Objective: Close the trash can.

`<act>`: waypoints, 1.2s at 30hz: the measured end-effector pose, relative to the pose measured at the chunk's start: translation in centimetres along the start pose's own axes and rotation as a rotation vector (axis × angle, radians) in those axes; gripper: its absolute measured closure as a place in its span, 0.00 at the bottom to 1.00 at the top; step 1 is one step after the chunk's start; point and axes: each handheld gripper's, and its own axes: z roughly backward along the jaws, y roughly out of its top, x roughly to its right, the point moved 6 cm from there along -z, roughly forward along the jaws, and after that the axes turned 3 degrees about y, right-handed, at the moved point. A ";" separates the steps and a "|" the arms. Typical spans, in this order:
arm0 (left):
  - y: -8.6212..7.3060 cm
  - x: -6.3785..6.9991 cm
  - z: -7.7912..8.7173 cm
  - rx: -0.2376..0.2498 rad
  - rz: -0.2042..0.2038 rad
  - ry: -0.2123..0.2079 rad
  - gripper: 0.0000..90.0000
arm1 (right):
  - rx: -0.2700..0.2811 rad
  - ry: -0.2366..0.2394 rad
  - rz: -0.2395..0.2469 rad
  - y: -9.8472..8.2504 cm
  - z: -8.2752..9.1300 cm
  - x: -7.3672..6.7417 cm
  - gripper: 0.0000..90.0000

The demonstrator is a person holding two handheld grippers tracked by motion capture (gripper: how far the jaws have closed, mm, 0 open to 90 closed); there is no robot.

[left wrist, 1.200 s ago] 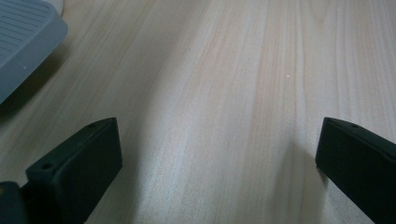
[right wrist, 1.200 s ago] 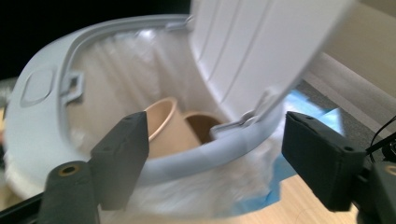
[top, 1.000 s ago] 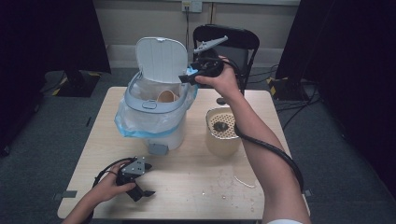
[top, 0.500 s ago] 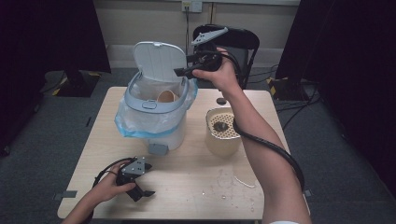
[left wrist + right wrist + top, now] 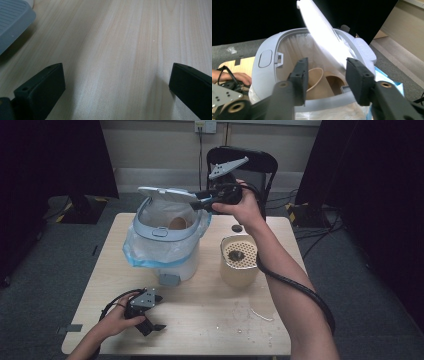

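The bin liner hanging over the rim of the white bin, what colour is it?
Pale translucent blue plastic bin liner, seen best in the high view.

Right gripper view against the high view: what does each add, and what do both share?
Right gripper view: a second paper cup deep in the liner, and the lid edge-on between the right gripper's jaws, which have just been closing. High view: the beige perforated pot, black chair, the table's front. Shared: bin, one cup, left hand.
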 end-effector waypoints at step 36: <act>0.0 0.0 0.0 -0.001 -0.001 0.000 0.00 | 0.017 0.040 -0.006 0.2 0.0 0.0 0.54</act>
